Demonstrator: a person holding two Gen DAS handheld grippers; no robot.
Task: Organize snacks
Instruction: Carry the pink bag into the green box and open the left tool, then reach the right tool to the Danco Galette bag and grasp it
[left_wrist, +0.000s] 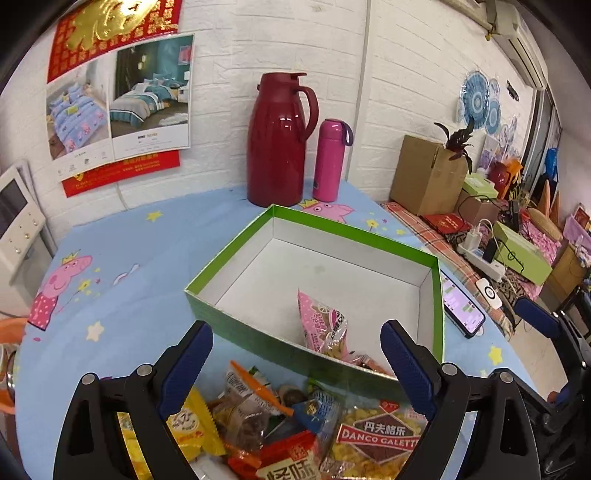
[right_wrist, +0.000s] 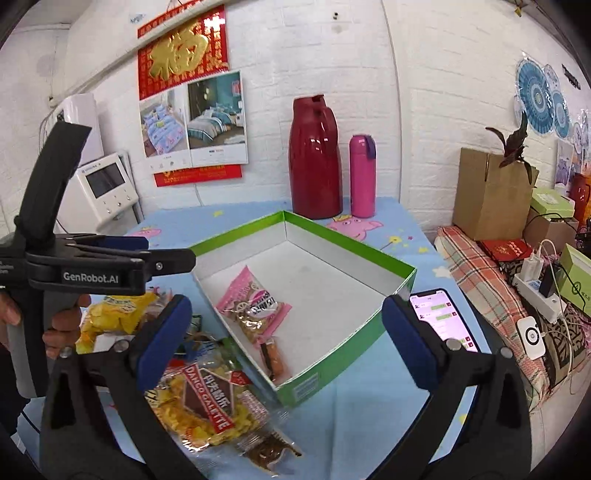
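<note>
My left gripper (left_wrist: 297, 345) is spread wide with nothing between its ribbed blue pads (left_wrist: 186, 356), which sit on black plastic arms with round metal pivots. It hangs over the loose heap of snacks (left_wrist: 273, 428), a jumble of crinkly, glossy wrappers lying on the table just outside the near wall of the green box (left_wrist: 317, 360). The largest is the clear Danco Galette bag (left_wrist: 373, 439) of yellow pieces with a red-brown diamond label; beside it lie a yellow sachet (left_wrist: 186, 424) and an orange-red packet (left_wrist: 291, 461).

My right gripper (right_wrist: 286, 334) also stands wide open and empty, its textured blue pads (right_wrist: 404, 345) framing the box's near corner. From this side the left gripper (right_wrist: 110, 271) shows as a black clamp marked GenRobot.AI, with my fingers (right_wrist: 61, 326) curled round its grey handle.

The box is a shallow rectangular cardboard tray, green outside, matt white inside. Two snacks lie in it: a pink-edged see-through packet (right_wrist: 255, 304) of pale pieces, and touching it a slim orange bar (right_wrist: 273, 358) by the near wall.

A lit smartphone (right_wrist: 441, 317) lies flat just beside the box's right side. The table wears a soft blue cartoon-pig cloth (left_wrist: 122, 243). Behind the box, upright and near each other, stand a glossy dark-red thermos jug (left_wrist: 277, 140) and a slim pink flask (left_wrist: 330, 160) against the white brick wall.
</note>
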